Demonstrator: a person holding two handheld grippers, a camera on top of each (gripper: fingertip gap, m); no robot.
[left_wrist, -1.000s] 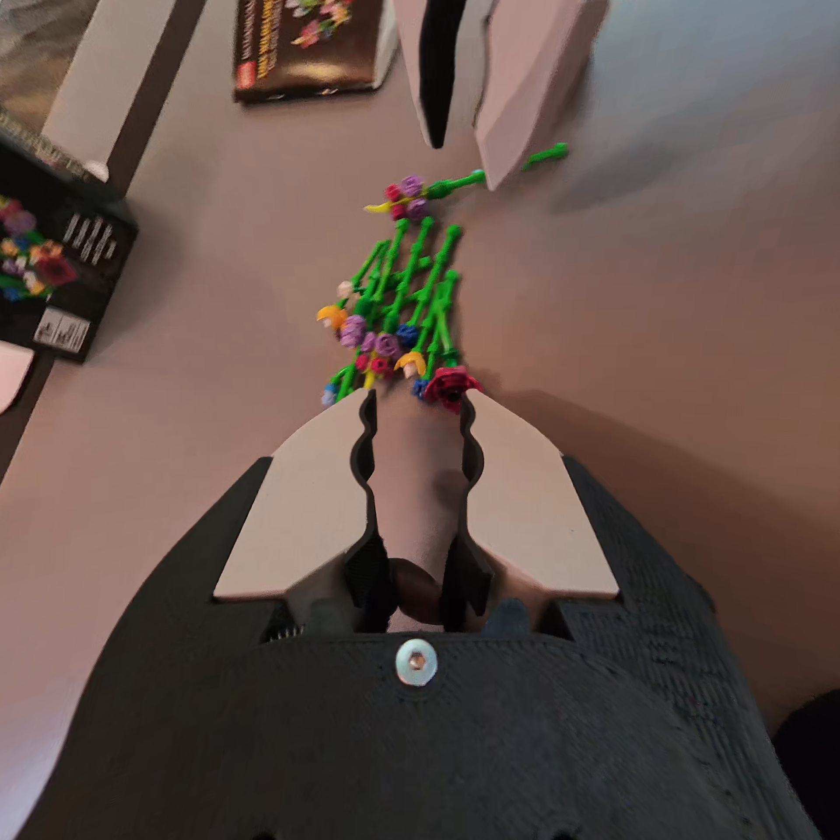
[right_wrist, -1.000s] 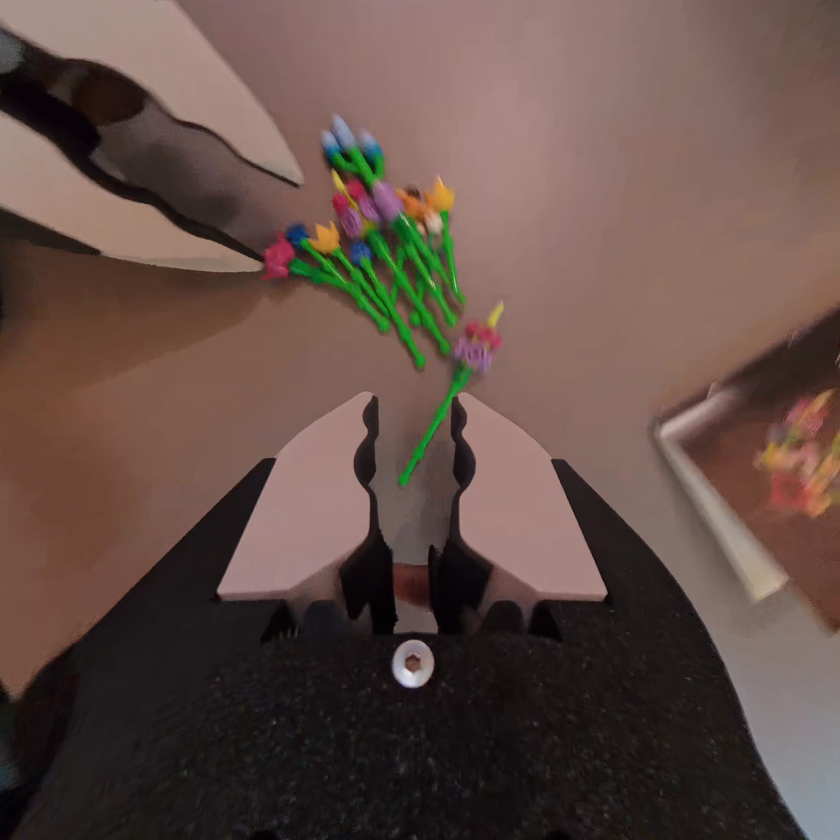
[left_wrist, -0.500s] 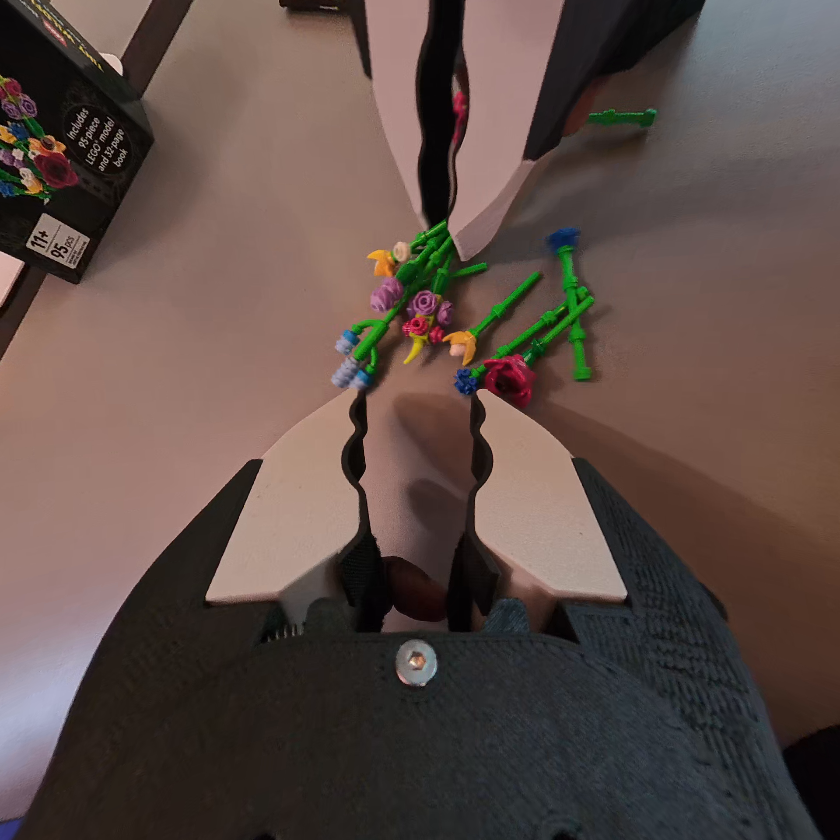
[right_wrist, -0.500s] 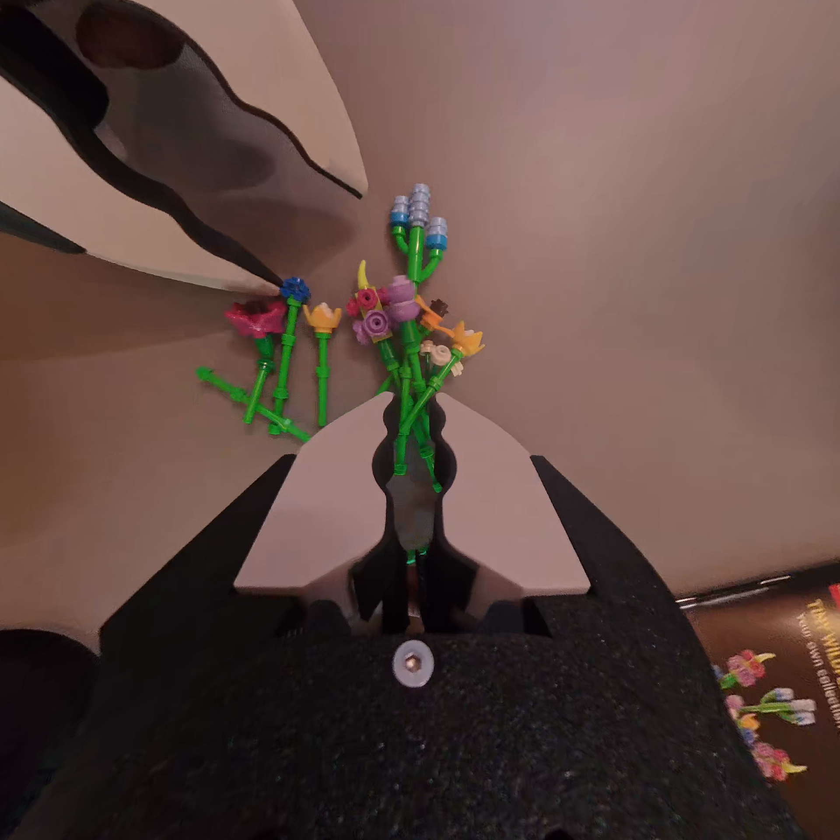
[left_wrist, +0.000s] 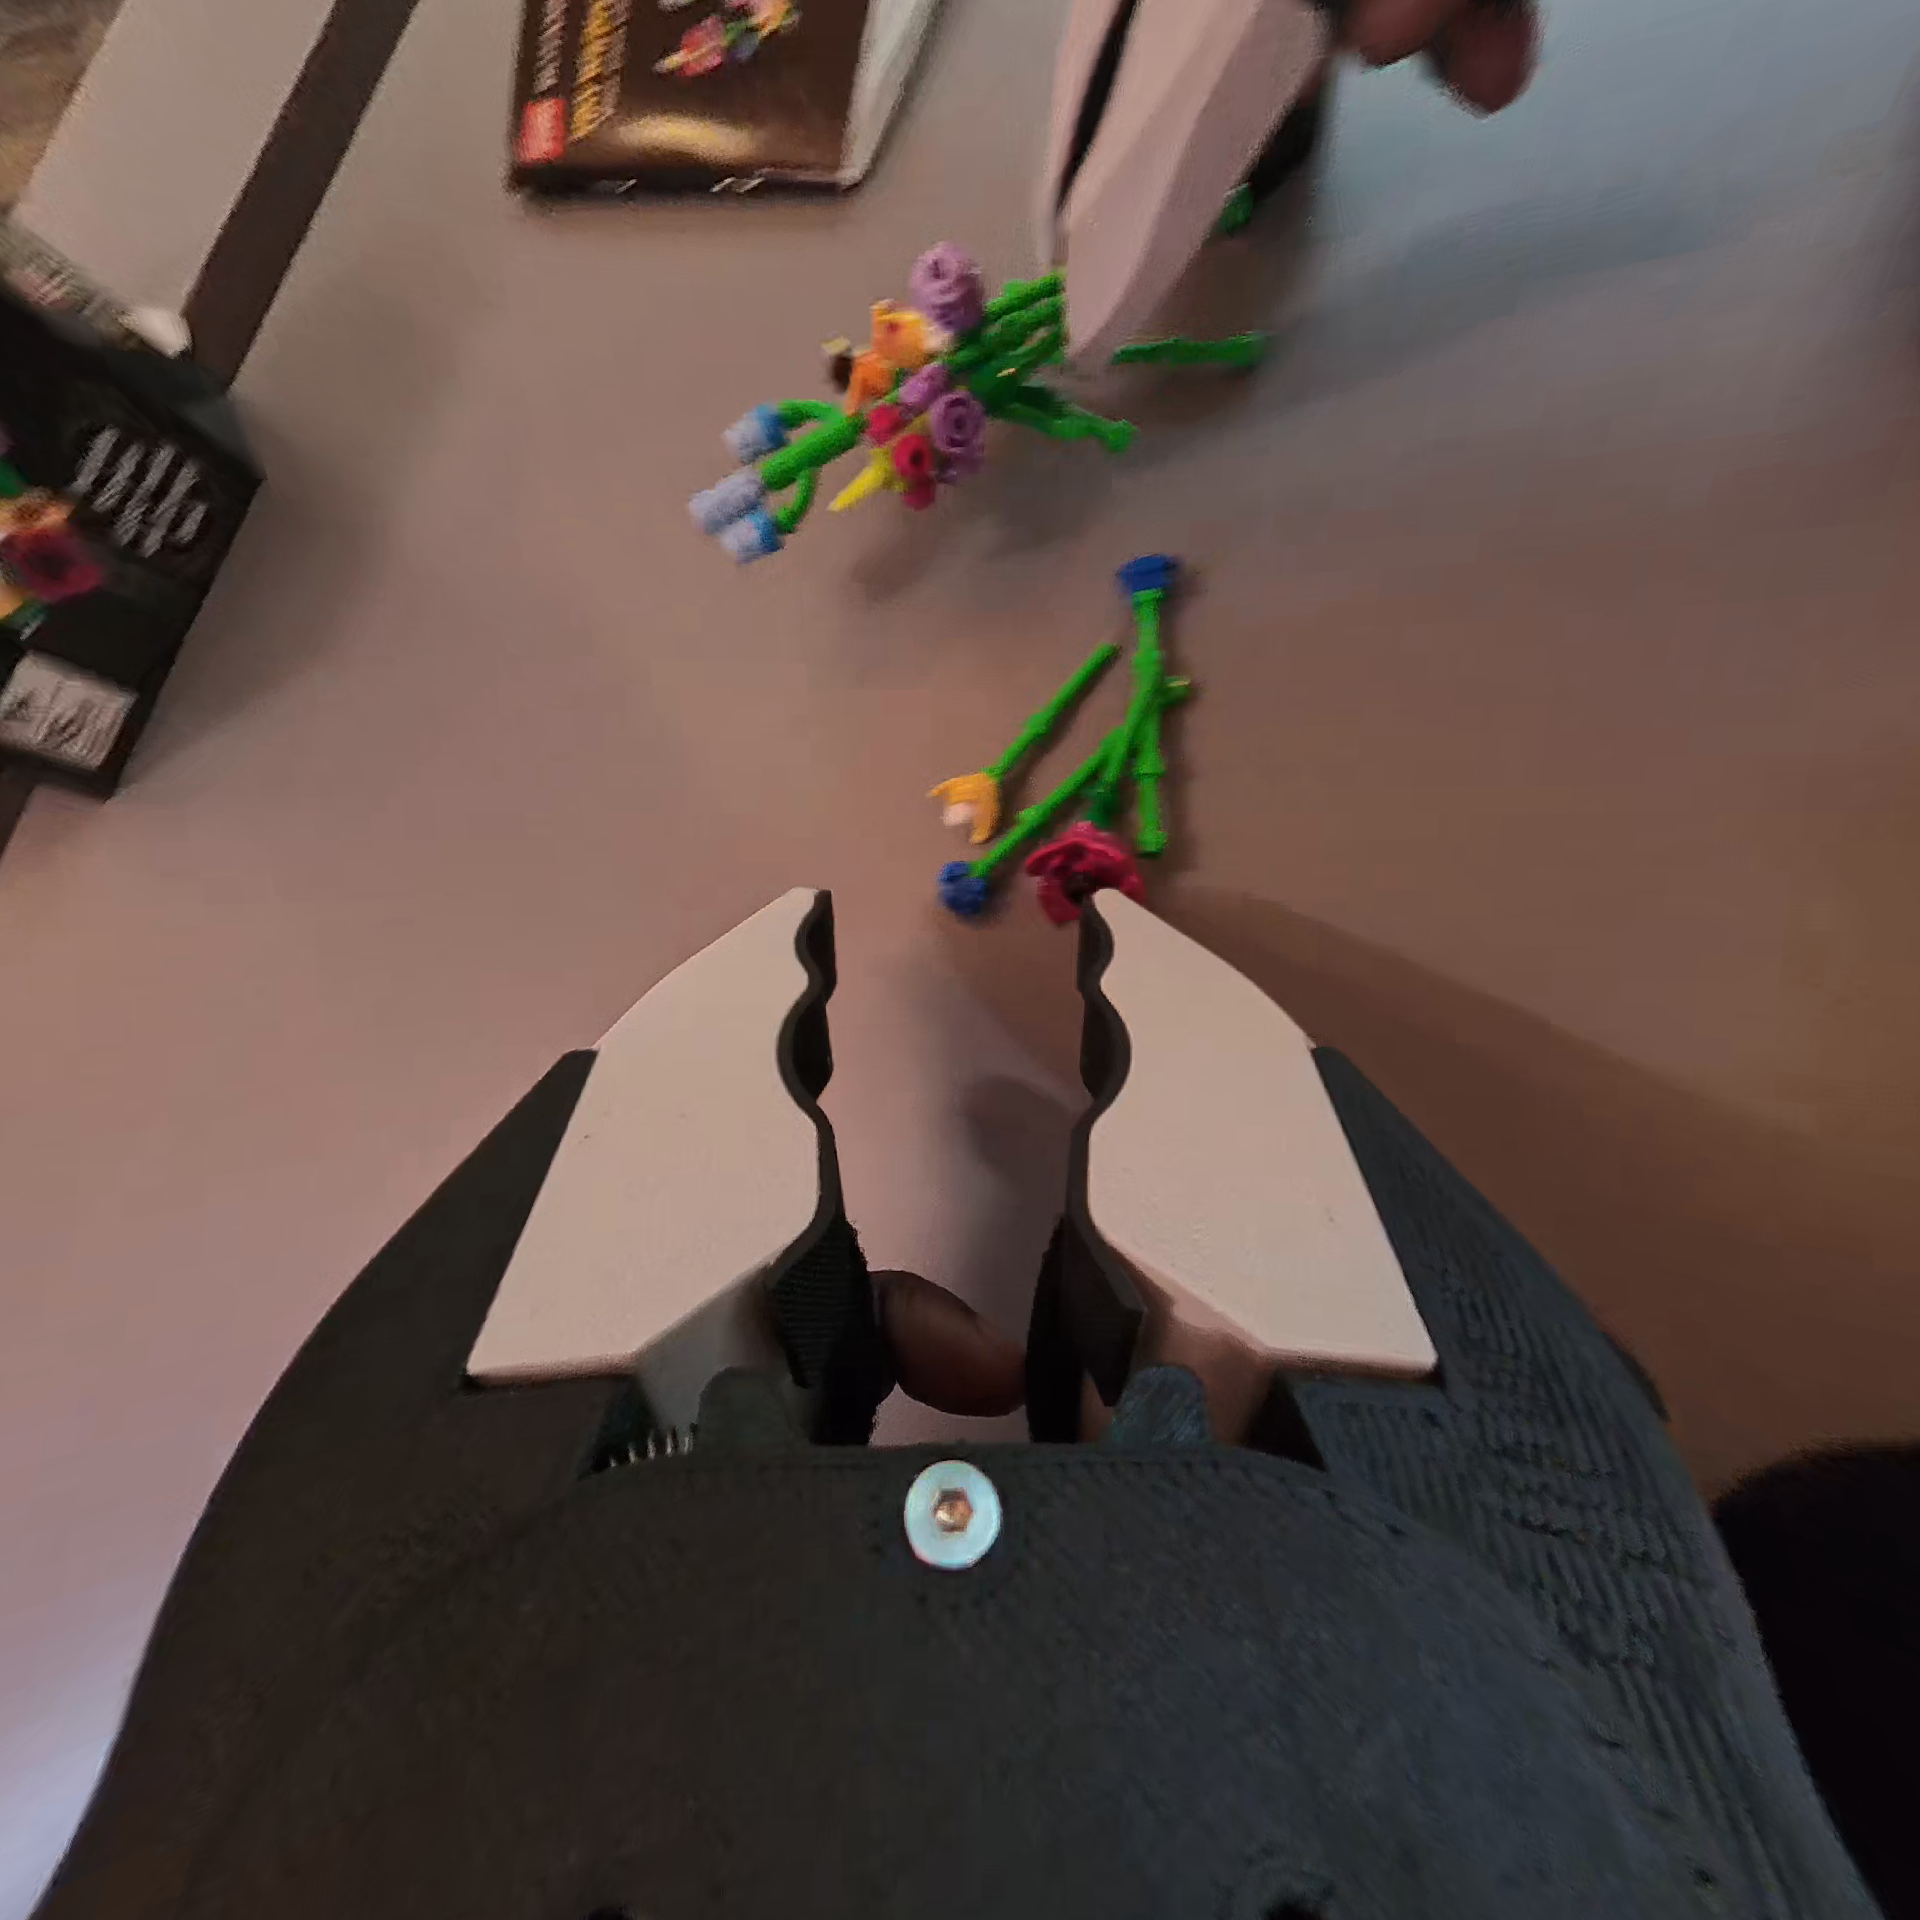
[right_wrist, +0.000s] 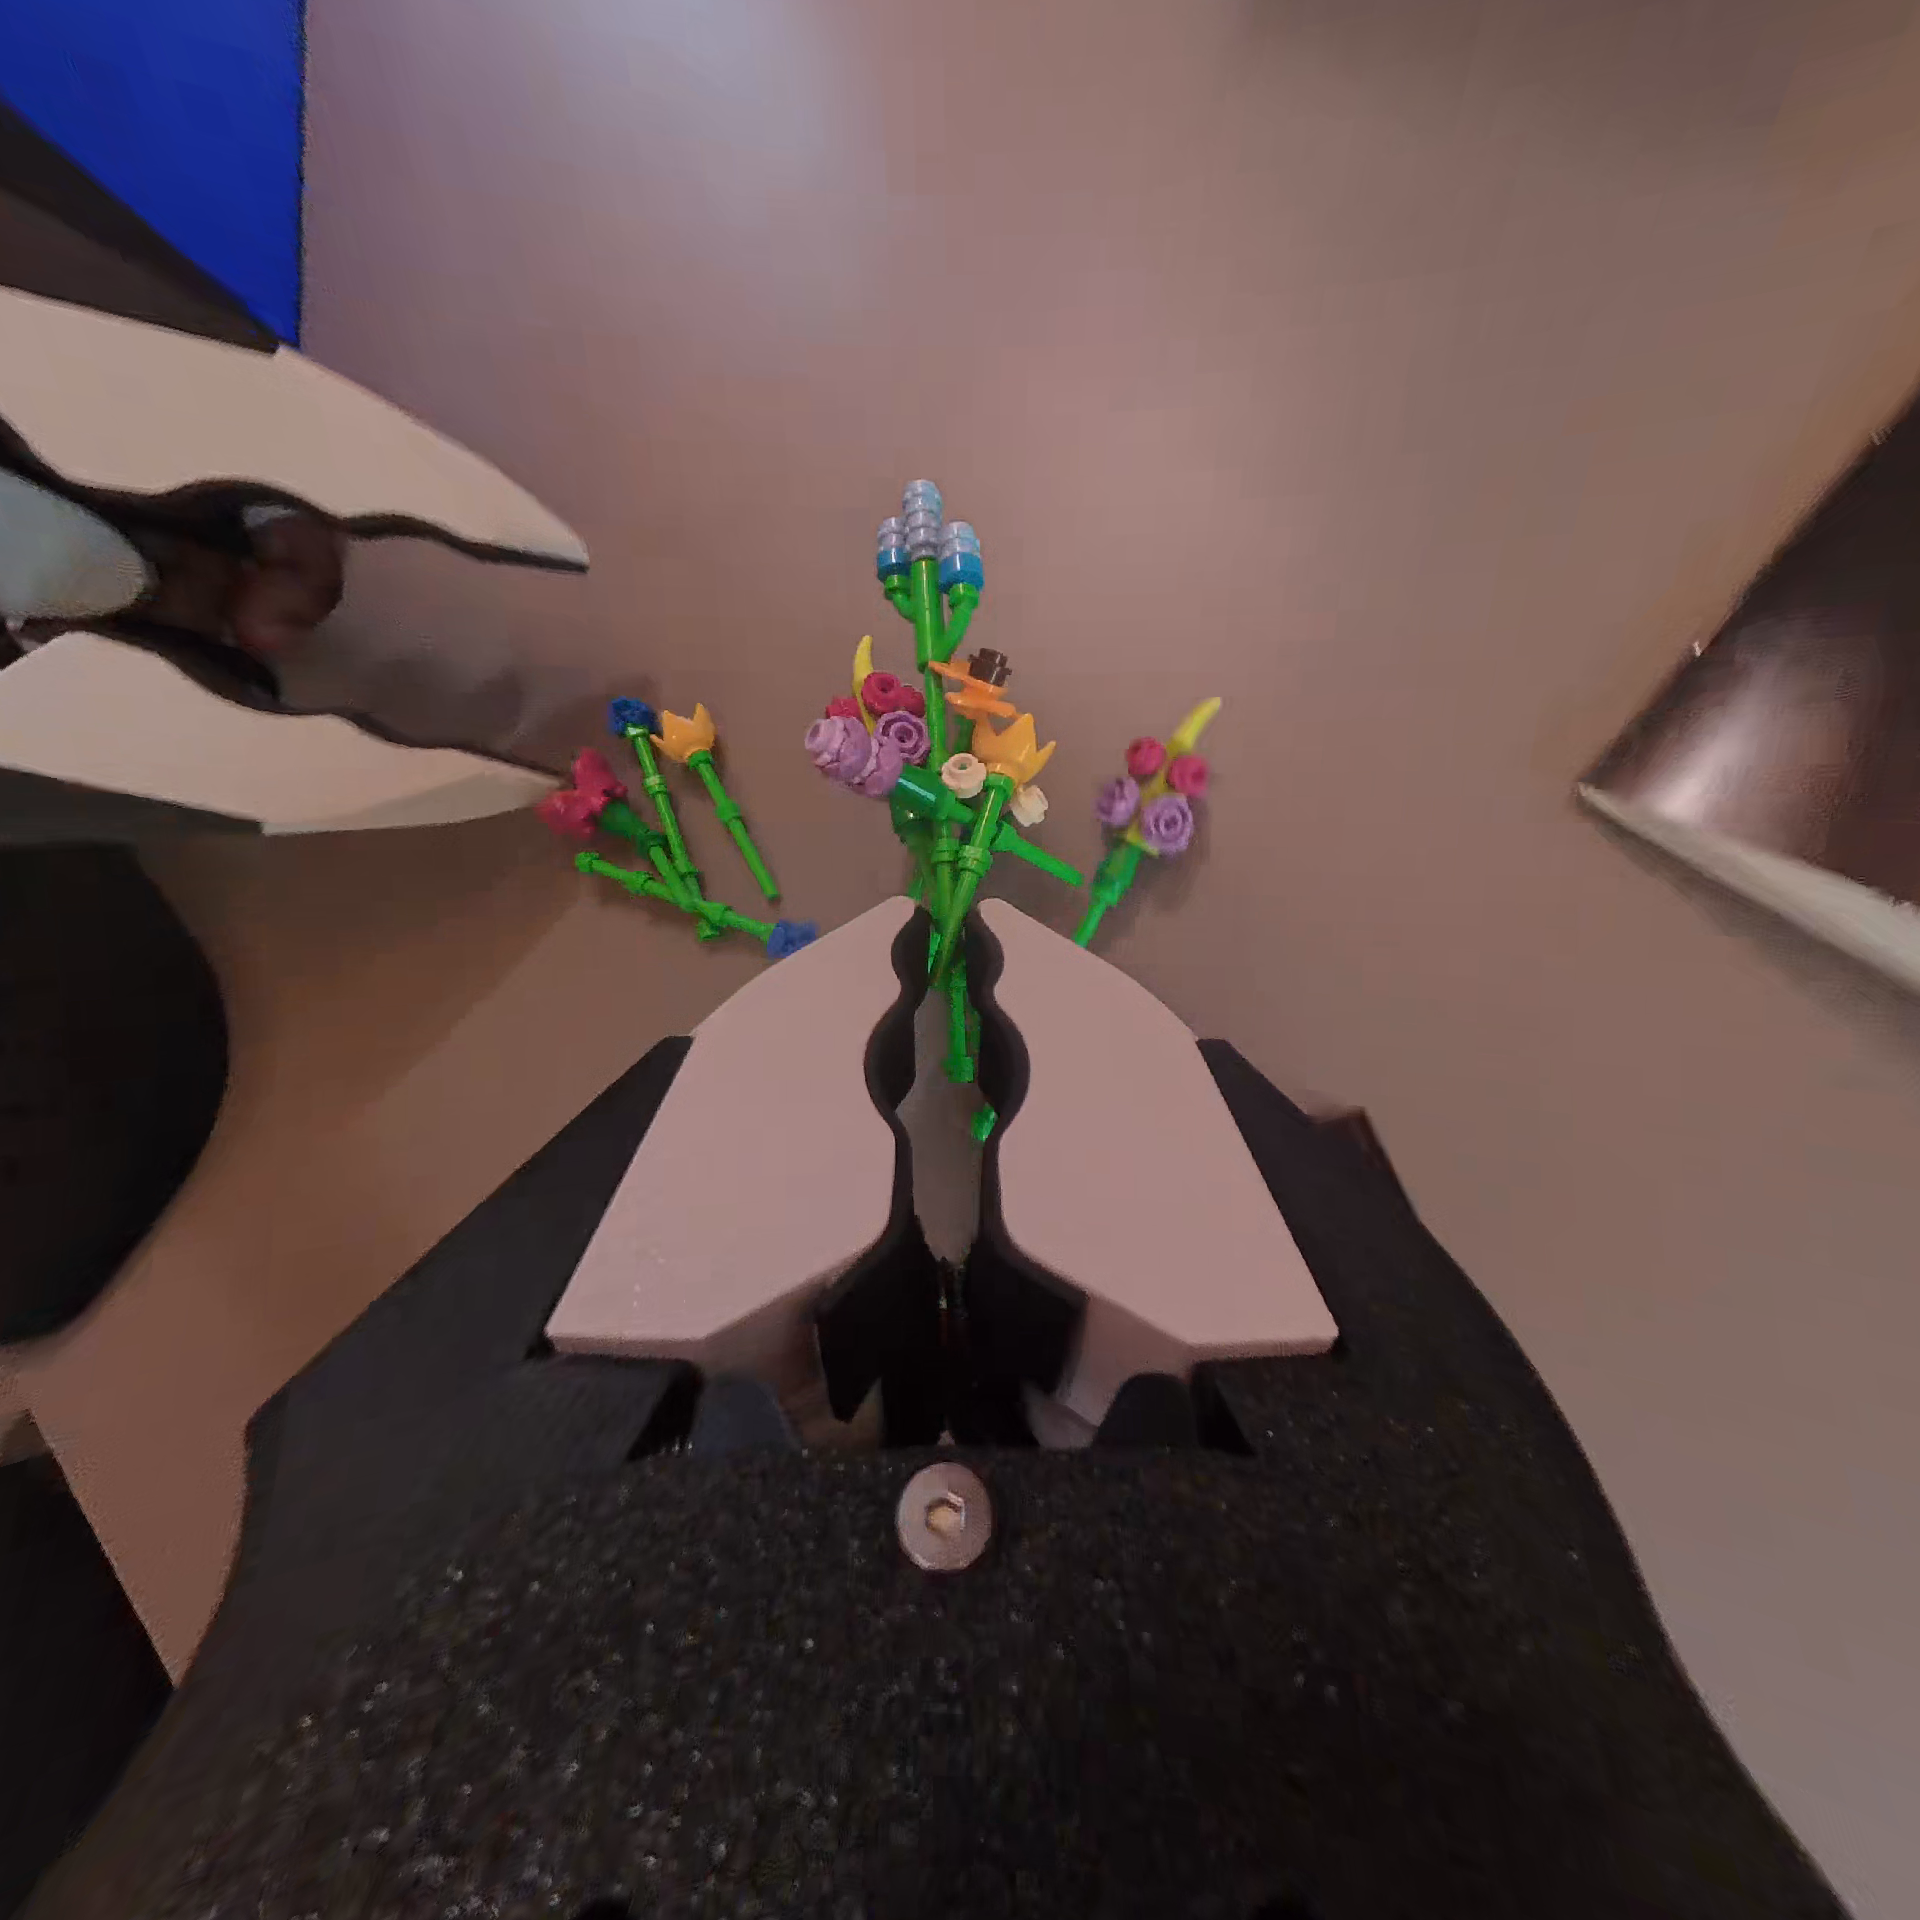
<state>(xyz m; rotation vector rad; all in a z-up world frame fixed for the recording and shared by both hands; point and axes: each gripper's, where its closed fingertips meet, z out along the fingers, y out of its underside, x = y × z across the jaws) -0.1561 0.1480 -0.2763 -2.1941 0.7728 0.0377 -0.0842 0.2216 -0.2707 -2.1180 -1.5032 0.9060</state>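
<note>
Left wrist view: the left gripper (left_wrist: 956, 909) hangs with jaws apart, holding nothing, its right tip just beside the red flower (left_wrist: 1081, 868) of a loose pile lying on the table (left_wrist: 416, 727) (blurry here). Farther off, the right gripper (left_wrist: 1070, 275) carries a bunch (left_wrist: 904, 405).

Right wrist view: the right gripper (right_wrist: 948, 914) is clamped on the bunch's (right_wrist: 940, 727) green stems, flowers pointing away; one purple sprig (right_wrist: 1148, 810) lies just beside it.

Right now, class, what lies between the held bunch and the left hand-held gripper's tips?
The loose stems: red, blue and yellow flowers on the table, seen in the right wrist view.
</note>
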